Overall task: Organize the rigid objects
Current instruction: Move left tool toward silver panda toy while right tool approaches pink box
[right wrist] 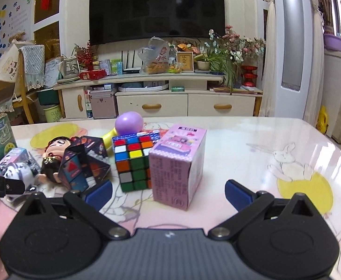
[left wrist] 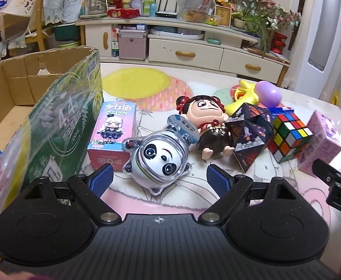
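Toys lie on the table. In the left wrist view my left gripper [left wrist: 159, 182] is open and empty, just short of a panda figure [left wrist: 157, 157]. Behind it stand a pink-and-blue toy box [left wrist: 113, 135], a doll [left wrist: 205, 126], a dark folding cube [left wrist: 249, 133], a Rubik's cube [left wrist: 289, 135] and a pink box [left wrist: 319, 144]. In the right wrist view my right gripper [right wrist: 168, 194] is open and empty, close in front of the pink box [right wrist: 177, 165], with the Rubik's cube [right wrist: 133, 161] to its left.
An open cardboard box [left wrist: 12, 86] with a green printed side stands at the left. A yellow and purple toy [left wrist: 259, 93] lies behind the cubes. The table's right part [right wrist: 287, 158] holds only its printed cover. A TV cabinet [right wrist: 161, 102] stands beyond the table.
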Available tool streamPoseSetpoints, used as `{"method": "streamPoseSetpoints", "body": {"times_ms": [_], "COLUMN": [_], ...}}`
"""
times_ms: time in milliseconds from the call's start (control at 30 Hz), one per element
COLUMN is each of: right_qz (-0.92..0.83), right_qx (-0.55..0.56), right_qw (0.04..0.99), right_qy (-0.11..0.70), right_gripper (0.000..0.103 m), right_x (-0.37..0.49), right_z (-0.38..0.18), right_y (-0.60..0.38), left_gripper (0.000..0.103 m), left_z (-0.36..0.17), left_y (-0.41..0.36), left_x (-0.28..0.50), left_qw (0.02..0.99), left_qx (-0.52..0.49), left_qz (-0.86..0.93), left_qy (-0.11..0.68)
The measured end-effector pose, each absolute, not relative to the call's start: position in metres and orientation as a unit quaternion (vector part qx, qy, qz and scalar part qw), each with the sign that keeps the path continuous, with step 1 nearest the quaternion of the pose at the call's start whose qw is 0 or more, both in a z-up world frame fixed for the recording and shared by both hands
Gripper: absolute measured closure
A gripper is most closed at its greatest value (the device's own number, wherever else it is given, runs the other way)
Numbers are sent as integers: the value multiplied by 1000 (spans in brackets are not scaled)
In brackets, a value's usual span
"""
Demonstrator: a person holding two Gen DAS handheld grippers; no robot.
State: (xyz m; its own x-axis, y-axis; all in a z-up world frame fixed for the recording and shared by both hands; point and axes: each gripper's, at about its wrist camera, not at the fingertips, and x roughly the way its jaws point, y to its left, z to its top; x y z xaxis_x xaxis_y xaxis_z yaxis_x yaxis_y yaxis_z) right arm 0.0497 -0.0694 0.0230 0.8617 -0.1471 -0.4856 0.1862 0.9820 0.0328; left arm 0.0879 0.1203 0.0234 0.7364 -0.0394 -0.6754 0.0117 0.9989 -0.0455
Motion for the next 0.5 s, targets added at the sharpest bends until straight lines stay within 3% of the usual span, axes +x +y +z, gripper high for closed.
{"method": "streamPoseSetpoints", "body": {"times_ms": [500], "right_qz": [-65], "right_qx": [29], "right_qw": [967], "right_qy": [245], "right_gripper": [1], "right_x": [65], "right_z": [22], "right_y": [-78], "left_gripper": [0], "left_z": [11], "left_y": [118], "left_x": [112], "left_qw": [927], "left_qx": [-24], "left_qz": [18], "left_qy": [373]}}
